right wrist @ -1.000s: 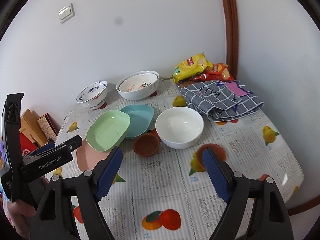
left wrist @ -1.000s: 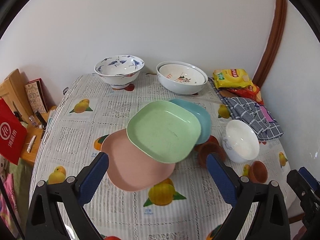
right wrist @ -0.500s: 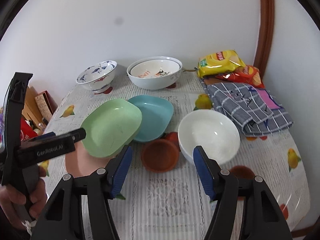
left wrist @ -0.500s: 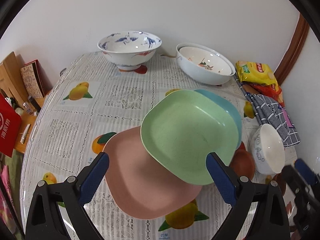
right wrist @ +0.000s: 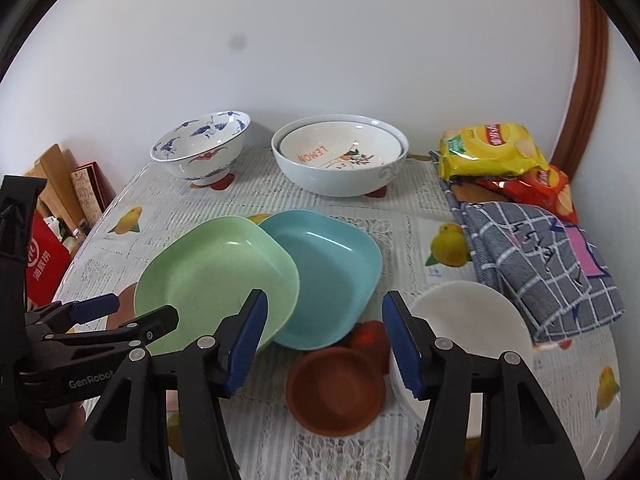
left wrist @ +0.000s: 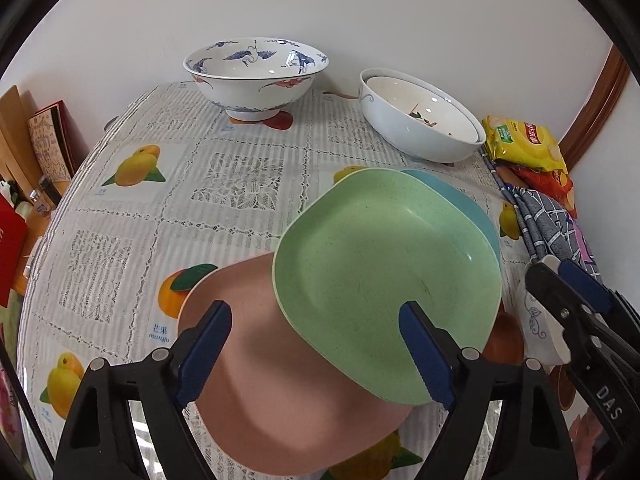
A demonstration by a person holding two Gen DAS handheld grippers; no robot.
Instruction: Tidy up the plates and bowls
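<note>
Far left: blue-patterned bowl (right wrist: 202,148) against the wall. Near left: left gripper (left wrist: 316,350) over pink plate (left wrist: 280,392), fingers apart and closing, gripping nothing, green plate's near rim between them. Centre: green plate (right wrist: 216,268) overlapping pink plate, resting on teal plate (right wrist: 332,276). Beyond: nested white bowls (right wrist: 340,152). Near centre: right gripper (right wrist: 324,340) above brown saucer (right wrist: 334,392), fingers apart, closing, empty. Right: white bowl (right wrist: 472,312), checked cloth (right wrist: 540,264), snack bags (right wrist: 492,148).
</note>
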